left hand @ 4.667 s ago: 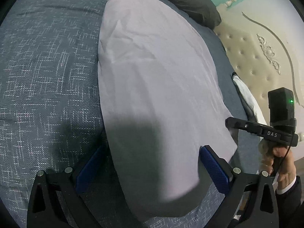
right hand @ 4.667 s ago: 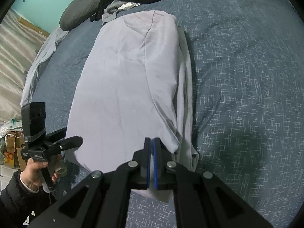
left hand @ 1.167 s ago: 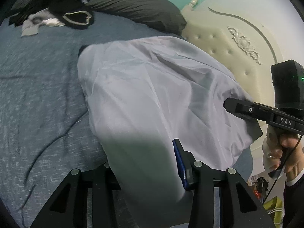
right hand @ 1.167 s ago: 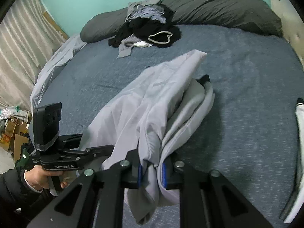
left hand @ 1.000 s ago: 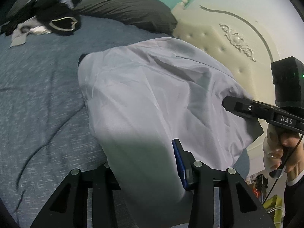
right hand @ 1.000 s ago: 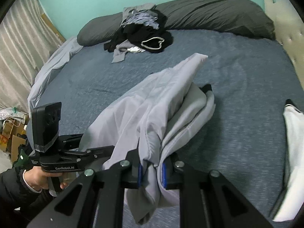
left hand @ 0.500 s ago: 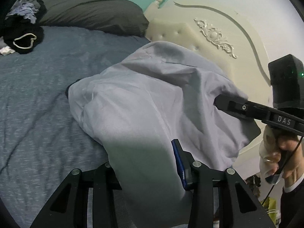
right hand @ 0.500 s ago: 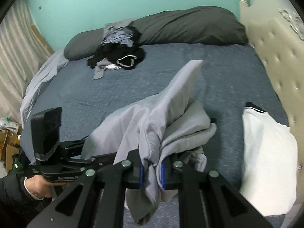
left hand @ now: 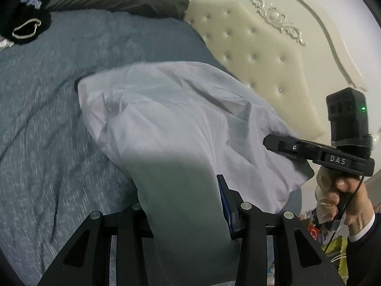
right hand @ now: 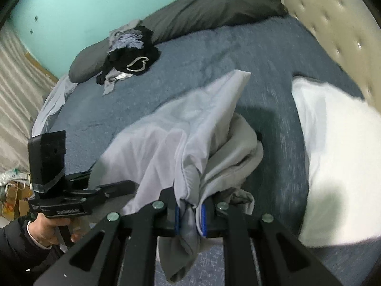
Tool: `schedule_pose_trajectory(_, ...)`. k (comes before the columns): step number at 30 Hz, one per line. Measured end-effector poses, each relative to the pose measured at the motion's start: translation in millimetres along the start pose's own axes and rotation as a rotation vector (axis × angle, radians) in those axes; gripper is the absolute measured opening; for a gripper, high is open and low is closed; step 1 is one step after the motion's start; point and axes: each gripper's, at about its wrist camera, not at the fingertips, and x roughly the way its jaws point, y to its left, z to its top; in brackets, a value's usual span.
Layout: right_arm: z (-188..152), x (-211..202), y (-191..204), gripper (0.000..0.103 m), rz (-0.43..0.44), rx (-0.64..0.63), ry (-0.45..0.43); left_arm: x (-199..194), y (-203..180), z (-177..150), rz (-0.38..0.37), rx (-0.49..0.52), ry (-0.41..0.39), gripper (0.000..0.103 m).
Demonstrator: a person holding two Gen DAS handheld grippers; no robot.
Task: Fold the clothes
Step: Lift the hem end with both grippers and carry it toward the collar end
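Observation:
A pale lilac-grey garment point(left hand: 171, 124) hangs bunched between both grippers above the blue bed. My left gripper point(left hand: 183, 205) is shut on one edge of it; the cloth hides the left finger. My right gripper point(right hand: 189, 214) is shut on the other gathered edge, with folds draping over the jaws. The garment point(right hand: 176, 133) sags in the middle and its far end trails on the bedspread. The right gripper also shows in the left wrist view point(left hand: 269, 141), and the left gripper in the right wrist view point(right hand: 133, 186).
The blue-grey bedspread point(left hand: 47, 119) lies below. A folded white garment point(right hand: 338, 157) lies at the right by the cream tufted headboard point(left hand: 257, 54). A dark pillow point(right hand: 209, 9) and a pile of dark clothes point(right hand: 131, 54) lie at the far side.
Both grippers closed on the garment's near edge and lifted it off the bed. They have carried it to the right toward the headboard and the white folded garment, bunching the cloth.

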Motion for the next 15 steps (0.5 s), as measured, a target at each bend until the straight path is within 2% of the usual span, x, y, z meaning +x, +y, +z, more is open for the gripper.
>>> schedule_pose_trajectory(9, -52, 30, -33, 0.013, 0.006, 0.097, 0.075, 26, 8, -35, 0.012, -0.013, 0.064, 0.042)
schedule_pose_trajectory(15, -74, 37, -47, 0.020, 0.001, 0.152, 0.095, 35, 11, -44, 0.019, -0.011, 0.084, 0.042)
